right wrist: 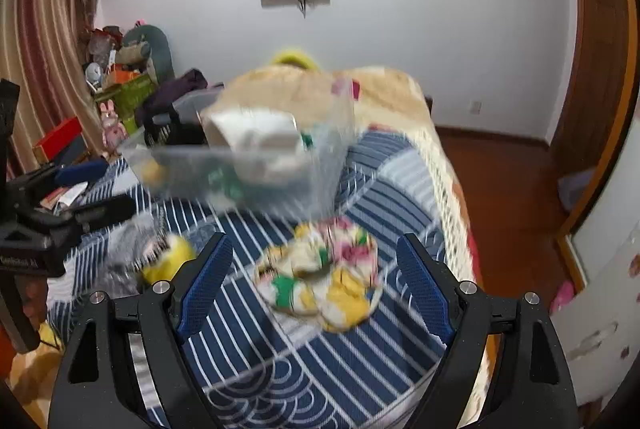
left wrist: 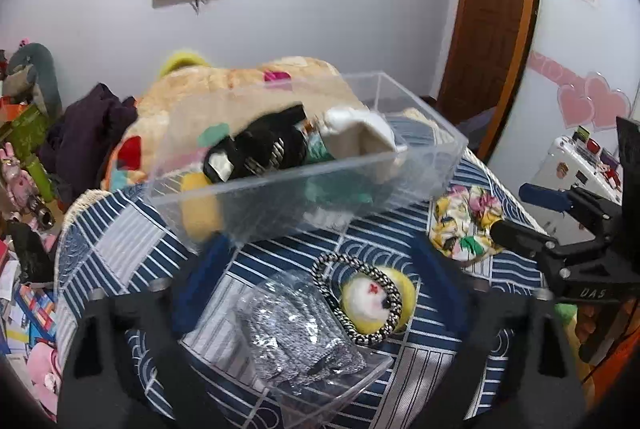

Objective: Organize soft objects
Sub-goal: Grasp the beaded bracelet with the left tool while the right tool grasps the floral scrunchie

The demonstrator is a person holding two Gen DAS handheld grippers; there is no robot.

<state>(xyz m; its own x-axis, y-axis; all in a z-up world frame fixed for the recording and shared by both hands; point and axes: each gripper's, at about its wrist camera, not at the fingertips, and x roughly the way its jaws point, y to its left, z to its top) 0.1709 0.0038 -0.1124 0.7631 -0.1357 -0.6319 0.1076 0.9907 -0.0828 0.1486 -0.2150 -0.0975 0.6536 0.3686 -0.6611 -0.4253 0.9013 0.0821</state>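
A clear plastic box stands on the bed and holds black, white, green and yellow soft items; it also shows blurred in the right wrist view. My left gripper is open above a silver-grey knit item in a clear wrapper, a black-and-white braided ring and a yellow-white plush ball. My right gripper is open, with a floral cloth between its blue pads. The floral cloth lies right of the box in the left wrist view.
A blue-and-white patterned bedspread covers the bed, with a beige plush blanket behind the box. Clutter and toys crowd the left side. A wooden door and wood floor are to the right.
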